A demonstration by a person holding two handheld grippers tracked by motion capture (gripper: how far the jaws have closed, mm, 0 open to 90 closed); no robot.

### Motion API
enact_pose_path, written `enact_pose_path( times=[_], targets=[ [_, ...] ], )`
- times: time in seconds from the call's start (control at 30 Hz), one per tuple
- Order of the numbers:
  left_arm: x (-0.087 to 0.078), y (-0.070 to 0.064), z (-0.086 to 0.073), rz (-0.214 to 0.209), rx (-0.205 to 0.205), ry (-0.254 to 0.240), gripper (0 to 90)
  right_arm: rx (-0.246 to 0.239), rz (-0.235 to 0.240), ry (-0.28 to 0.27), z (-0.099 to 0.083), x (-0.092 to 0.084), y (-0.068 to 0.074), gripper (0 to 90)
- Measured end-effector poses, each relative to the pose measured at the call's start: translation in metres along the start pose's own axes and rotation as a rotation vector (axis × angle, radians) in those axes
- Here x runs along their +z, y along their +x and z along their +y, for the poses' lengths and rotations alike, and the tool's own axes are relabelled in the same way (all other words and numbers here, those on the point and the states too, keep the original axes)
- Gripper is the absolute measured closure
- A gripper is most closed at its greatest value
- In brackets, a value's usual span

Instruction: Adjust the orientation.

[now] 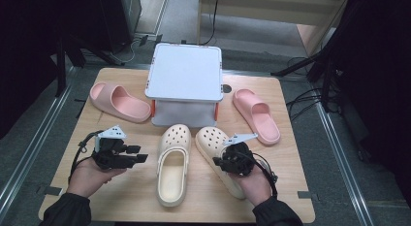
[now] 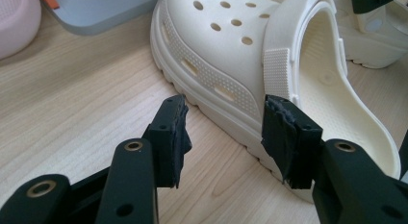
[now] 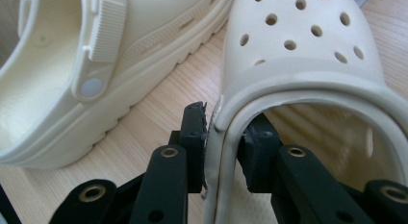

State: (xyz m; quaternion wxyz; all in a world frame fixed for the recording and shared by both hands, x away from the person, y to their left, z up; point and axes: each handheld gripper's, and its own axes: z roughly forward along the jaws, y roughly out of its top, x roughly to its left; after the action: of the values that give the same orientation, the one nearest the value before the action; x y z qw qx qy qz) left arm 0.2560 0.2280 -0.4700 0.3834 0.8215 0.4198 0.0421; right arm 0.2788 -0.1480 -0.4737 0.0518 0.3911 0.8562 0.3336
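Two cream perforated foam clogs: right gripper fingers pinch right clog rim; left gripper open.

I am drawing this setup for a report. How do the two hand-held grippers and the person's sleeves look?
Both the left hand-held gripper and the right hand-held gripper are black, with brass-coloured rivets on the arms and rough black pads. Each carries a grey three-cornered plate and a black cable. The sleeves are dark.
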Motion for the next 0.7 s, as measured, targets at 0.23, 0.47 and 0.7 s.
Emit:
enact_pose_path(
  times=[0.23, 0.47, 0.7],
  targets=[
    [0.006, -0.002, -0.003, -0.035, -0.008, 0.032, 48.8, 0.012, 0.033, -0.018, 0.005, 0.002, 0.006, 68.6],
    [0.016, -0.007, -0.003, -0.066, 0.030, 0.048, 50.1, 0.017, 0.072, -0.041, 0.009, 0.007, 0.014, 59.7],
    [0.021, -0.004, -0.003, -0.114, -0.031, 0.038, 52.0, 0.038, 0.109, -0.052, 0.011, 0.011, 0.020, 54.3]
  ],
)
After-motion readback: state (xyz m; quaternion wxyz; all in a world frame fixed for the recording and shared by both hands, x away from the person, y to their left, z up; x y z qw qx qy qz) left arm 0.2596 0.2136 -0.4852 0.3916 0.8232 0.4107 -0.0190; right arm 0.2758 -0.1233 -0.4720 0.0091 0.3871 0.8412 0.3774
